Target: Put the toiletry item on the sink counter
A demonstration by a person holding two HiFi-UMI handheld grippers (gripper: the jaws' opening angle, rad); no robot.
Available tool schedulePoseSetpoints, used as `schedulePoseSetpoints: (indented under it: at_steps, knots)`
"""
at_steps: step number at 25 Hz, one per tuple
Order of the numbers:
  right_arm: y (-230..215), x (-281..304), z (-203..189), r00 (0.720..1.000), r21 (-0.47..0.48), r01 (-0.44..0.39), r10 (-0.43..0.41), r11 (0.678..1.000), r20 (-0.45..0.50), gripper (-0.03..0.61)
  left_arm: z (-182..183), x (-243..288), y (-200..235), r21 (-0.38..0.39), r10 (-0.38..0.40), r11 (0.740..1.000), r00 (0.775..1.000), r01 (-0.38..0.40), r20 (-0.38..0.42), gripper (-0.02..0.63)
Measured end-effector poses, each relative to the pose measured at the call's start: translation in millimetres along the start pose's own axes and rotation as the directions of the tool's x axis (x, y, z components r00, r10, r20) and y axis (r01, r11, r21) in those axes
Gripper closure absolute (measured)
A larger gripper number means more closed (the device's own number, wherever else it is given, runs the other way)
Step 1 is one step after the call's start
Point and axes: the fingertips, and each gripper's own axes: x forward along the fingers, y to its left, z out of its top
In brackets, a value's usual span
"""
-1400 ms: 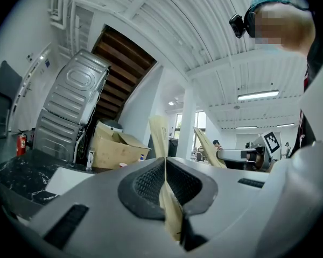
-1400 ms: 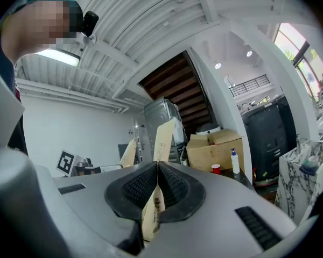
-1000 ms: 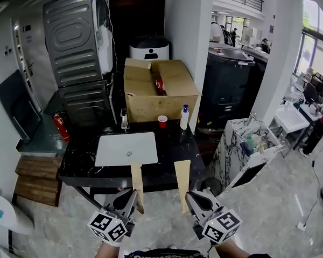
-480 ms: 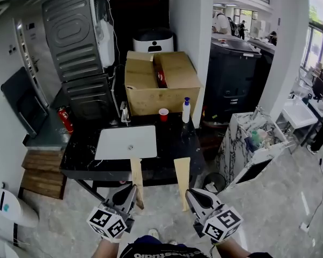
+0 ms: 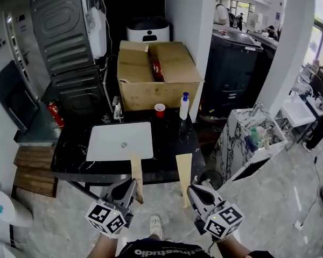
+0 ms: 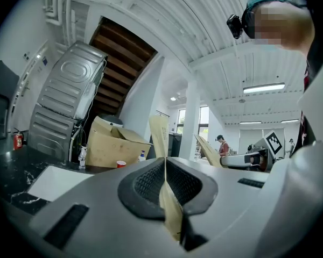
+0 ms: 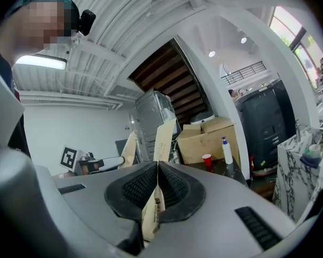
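Each gripper pinches a flat tan paper packet that stands up from its jaws. In the head view my left gripper [image 5: 127, 189] is shut on the left packet [image 5: 135, 172], and my right gripper [image 5: 196, 194] is shut on the right packet [image 5: 183, 169]. Both hang just short of the black sink counter [image 5: 173, 140] with its white basin [image 5: 120, 141]. The left gripper view shows its packet [image 6: 160, 137] clamped between the ribbed pads; the right gripper view shows the other packet [image 7: 163, 137] held the same way.
On the counter's back edge stand a white pump bottle [image 5: 184, 107], a red cup [image 5: 160, 109] and a faucet [image 5: 117, 110], in front of a cardboard box [image 5: 156, 79]. Stacked metal machines [image 5: 64, 36] stand at left, a small marble sink unit [image 5: 247, 138] at right.
The counter has slid slightly left and down in the head view. Both grippers keep their packets and their places relative to me.
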Motion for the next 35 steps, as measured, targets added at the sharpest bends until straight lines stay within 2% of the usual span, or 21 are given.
schedulePoseSetpoints:
  at_steps: [9,13,16,26,35]
  knots:
    - [-23.2,106.5,48.1,1.000,-0.038,0.005,-0.005,0.999,0.007,0.535,25.5,60.6,89.3,-0.061,-0.021,0.998,0.998,0.025,0.057,0.591]
    - [-32.8,136.8,56.7,0.999,-0.057,0.041,-0.041,0.998,0.011,0.535,28.7,76.2,117.5,-0.052,-0.052,0.997,0.996,0.056,0.070,0.591]
    - [-41.9,151.6,58.4,0.998,-0.067,0.059,-0.059,0.996,0.008,0.535,29.4,87.2,134.9,-0.068,-0.043,0.997,0.996,0.048,0.074,0.591]
    - [-99.4,190.4,64.0,0.998,-0.037,0.063,-0.064,0.997,-0.001,0.535,14.4,154.1,160.8,-0.099,-0.052,0.994,0.998,0.055,0.029,0.591]
    - [-193.5,228.3,82.9,1.000,-0.023,0.006,-0.006,1.000,0.000,0.535,-6.6,247.7,173.9,-0.110,0.000,0.994,0.999,-0.006,-0.052,0.591]
